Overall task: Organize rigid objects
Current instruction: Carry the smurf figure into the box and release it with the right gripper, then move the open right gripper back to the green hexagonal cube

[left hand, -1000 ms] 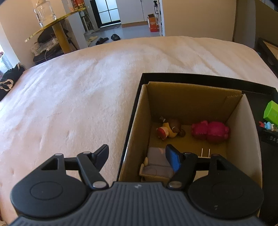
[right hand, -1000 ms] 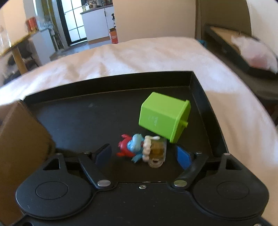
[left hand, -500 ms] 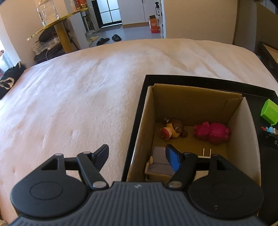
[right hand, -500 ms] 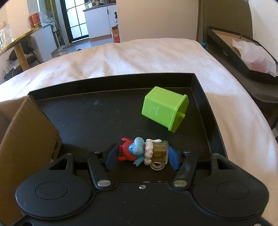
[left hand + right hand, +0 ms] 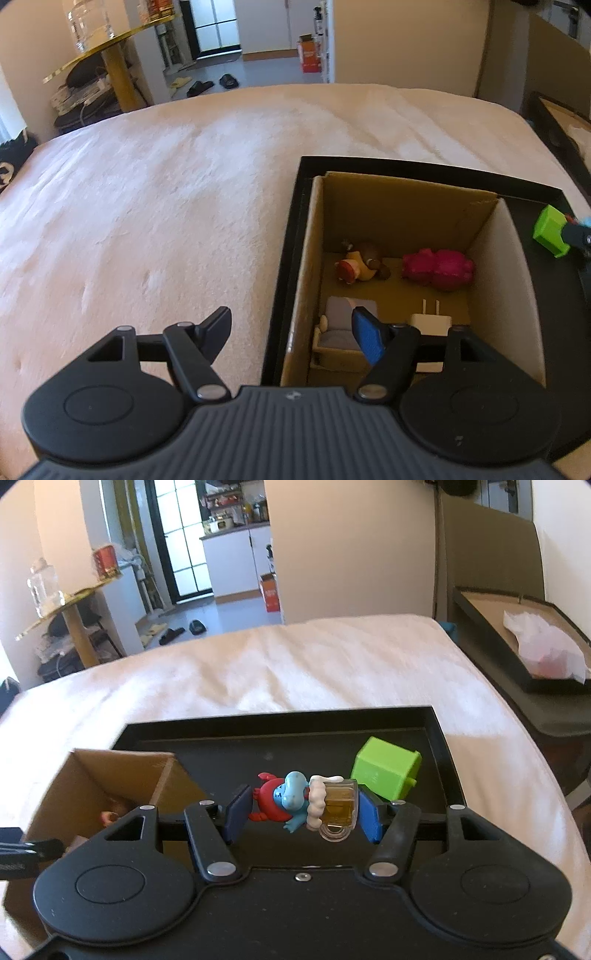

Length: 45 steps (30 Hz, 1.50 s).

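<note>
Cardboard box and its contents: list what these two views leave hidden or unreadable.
- Cardboard box floor, near end: left wrist view, covered by the left gripper body.
- Small sofa: same view, partly behind a blue fingertip pad.
- Box interior: right wrist view, mostly behind its own wall and the right gripper.
- Green block: left wrist view, cut by the right edge.
</note>
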Tool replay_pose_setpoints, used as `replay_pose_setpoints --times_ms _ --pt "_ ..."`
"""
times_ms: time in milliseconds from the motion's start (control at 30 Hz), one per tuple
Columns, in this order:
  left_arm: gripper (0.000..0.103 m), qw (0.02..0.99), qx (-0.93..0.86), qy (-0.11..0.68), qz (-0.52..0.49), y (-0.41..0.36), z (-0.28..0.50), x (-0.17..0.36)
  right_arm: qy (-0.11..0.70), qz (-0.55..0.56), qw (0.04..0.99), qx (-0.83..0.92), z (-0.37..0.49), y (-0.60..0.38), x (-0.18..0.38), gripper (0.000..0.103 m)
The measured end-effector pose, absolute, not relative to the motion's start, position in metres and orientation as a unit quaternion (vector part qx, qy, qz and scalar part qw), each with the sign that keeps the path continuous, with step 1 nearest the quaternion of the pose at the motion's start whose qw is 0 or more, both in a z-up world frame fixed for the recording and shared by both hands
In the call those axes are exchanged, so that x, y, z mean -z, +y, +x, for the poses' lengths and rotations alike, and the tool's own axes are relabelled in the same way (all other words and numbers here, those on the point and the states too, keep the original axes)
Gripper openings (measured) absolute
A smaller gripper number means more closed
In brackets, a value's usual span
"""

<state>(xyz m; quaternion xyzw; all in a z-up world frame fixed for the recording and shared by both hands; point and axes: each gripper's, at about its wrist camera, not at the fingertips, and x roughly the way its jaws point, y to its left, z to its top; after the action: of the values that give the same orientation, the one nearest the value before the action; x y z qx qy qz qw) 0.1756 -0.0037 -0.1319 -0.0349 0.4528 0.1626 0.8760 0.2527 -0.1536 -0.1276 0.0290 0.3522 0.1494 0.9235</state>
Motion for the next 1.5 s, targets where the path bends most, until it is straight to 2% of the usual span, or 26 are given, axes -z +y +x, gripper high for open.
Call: replay_pose_setpoints --times_ms 267,500,600,667,733,800,933,1033,1500 --pt "0.07 0.881 -0.148 0.447 -0.043 -0.001 0.165 0.127 0.337 0.018 0.921 -0.196 0.233 -0.133 0.107 0.059" --pt "0.07 0.88 -0.138 0.449 -0.064 0.006 0.16 0.131 0.333 -0.011 0.907 -0.256 0.223 -0.104 0.111 0.059" --pt "0.066 0.88 -0.129 0.45 -0.075 0.012 0.158 0.133 0.333 -0.029 0.901 -0.275 0.22 -0.089 0.111 0.059" --pt "0.062 0.881 -0.126 0.45 -0.079 0.015 0.156 0.134 0.328 -0.041 0.9 -0.285 0.216 -0.08 0.11 0.059" --pt "0.052 0.881 -0.118 0.451 -0.083 0.016 0.156 0.135 0.329 -0.052 0.896 -0.292 0.216 -0.067 0.112 0.059" --pt "0.046 0.879 -0.111 0.454 -0.094 0.018 0.154 0.136 0.331 -0.061 0.894 -0.296 0.217 -0.056 0.112 0.059" --pt "0.021 0.871 -0.108 0.467 -0.105 0.023 0.152 0.142 0.331 -0.072 0.893 -0.295 0.214 -0.042 0.113 0.061" --pt "0.012 0.87 -0.098 0.467 -0.12 0.027 0.149 0.144 0.332 -0.064 0.894 -0.292 0.209 -0.042 0.11 0.062" --pt "0.011 0.875 -0.089 0.465 -0.103 0.021 0.144 0.14 0.31 -0.025 0.919 -0.241 0.188 -0.092 0.088 0.069"
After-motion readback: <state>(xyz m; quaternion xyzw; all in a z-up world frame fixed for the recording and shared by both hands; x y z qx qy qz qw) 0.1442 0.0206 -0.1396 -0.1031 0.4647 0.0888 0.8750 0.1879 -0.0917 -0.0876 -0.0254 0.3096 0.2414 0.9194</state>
